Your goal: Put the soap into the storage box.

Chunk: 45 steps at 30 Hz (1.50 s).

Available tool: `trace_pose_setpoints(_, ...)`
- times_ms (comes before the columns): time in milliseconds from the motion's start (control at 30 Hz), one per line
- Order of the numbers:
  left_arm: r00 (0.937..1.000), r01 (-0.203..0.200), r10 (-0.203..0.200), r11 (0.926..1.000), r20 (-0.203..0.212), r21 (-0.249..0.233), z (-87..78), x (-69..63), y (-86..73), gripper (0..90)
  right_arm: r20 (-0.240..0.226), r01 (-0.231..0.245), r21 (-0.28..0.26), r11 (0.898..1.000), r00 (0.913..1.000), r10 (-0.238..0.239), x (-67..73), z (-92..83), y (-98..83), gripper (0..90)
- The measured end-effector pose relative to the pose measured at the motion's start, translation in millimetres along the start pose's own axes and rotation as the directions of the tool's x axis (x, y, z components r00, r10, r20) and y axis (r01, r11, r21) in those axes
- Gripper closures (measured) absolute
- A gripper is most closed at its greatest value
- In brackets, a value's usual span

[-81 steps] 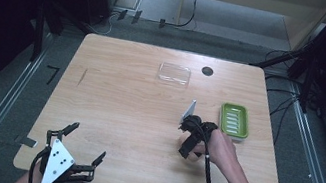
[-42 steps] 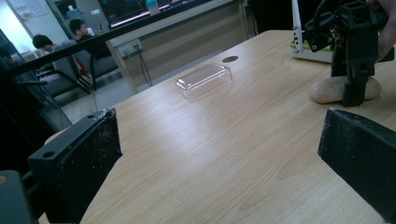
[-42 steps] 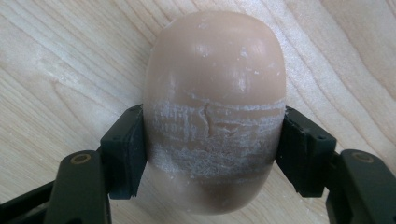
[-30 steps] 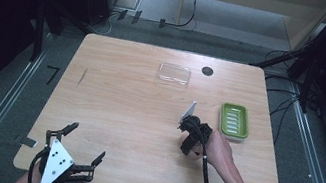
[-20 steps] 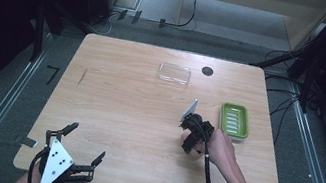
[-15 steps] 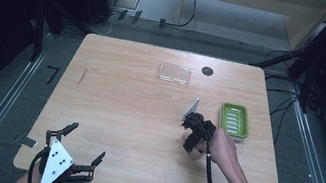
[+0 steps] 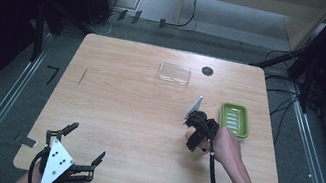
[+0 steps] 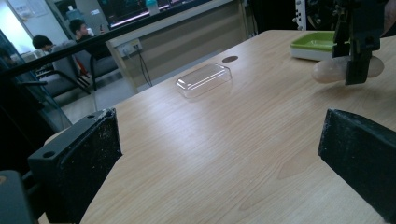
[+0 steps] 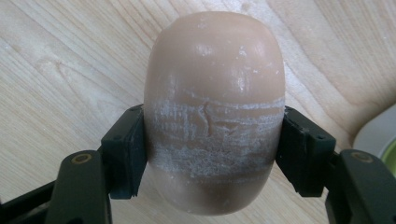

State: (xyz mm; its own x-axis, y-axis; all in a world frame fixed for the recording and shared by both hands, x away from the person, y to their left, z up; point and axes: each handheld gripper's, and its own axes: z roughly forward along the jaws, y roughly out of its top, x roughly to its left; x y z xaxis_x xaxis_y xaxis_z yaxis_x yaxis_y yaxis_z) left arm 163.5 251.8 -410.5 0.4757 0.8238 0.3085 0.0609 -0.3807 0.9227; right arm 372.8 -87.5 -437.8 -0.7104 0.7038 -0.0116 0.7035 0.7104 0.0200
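Right gripper (image 9: 212,154): jaws closed on the two long flanks of a tan bar of soap (image 9: 214,107), pads touching both sides. The soap's long axis runs straight out ahead of the jaws. In the left gripper view the soap (image 8: 329,69) sits low, at or just above the counter (image 7: 123,105); cannot tell whether it touches.

Green soap dish (image 7: 234,120) lies just beside the right gripper (image 7: 195,135), on its far right side. Likely destination, short carry.

Left gripper (image 7: 69,156): at the near left edge, jaws wide apart, holding nothing, well apart from the soap. Clear lid (image 7: 175,73) lies near the far edge.
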Motion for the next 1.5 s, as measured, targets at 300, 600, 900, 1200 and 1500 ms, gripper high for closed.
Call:
trace_pose_setpoints(300,1.0000,0.000,0.000,1.0000,-0.001,0.001,0.2,-0.1,0.1,0.0,0.015,-0.001,-0.006,1.000,0.9999,0.001,-5.1,-7.4,-3.2,33.4)
trace_pose_setpoints(600,1.0000,-0.001,0.001,1.0000,0.000,0.002,0.3,-0.1,0.1,0.0,0.022,-0.010,-0.006,1.000,0.9997,0.010,-10.8,-13.1,-6.1,33.4)
trace_pose_setpoints(900,1.0000,-0.002,0.002,1.0000,0.000,0.002,0.3,-0.1,0.1,0.0,0.027,-0.019,-0.012,1.000,0.9994,0.020,-16.5,-19.8,-9.0,33.4)
trace_pose_setpoints(1200,1.0000,-0.002,0.002,1.0000,0.001,0.002,0.4,-0.1,0.1,0.0,0.034,-0.038,-0.015,0.999,0.9987,0.038,-24.9,-24.9,-13.3,33.4)
trace_pose_setpoints(1500,1.0000,-0.001,0.001,1.0000,0.000,0.001,0.5,-0.1,0.2,0.0,0.040,-0.069,-0.024,0.997,0.9967,0.070,-36.3,-32.4,-17.1,33.4)
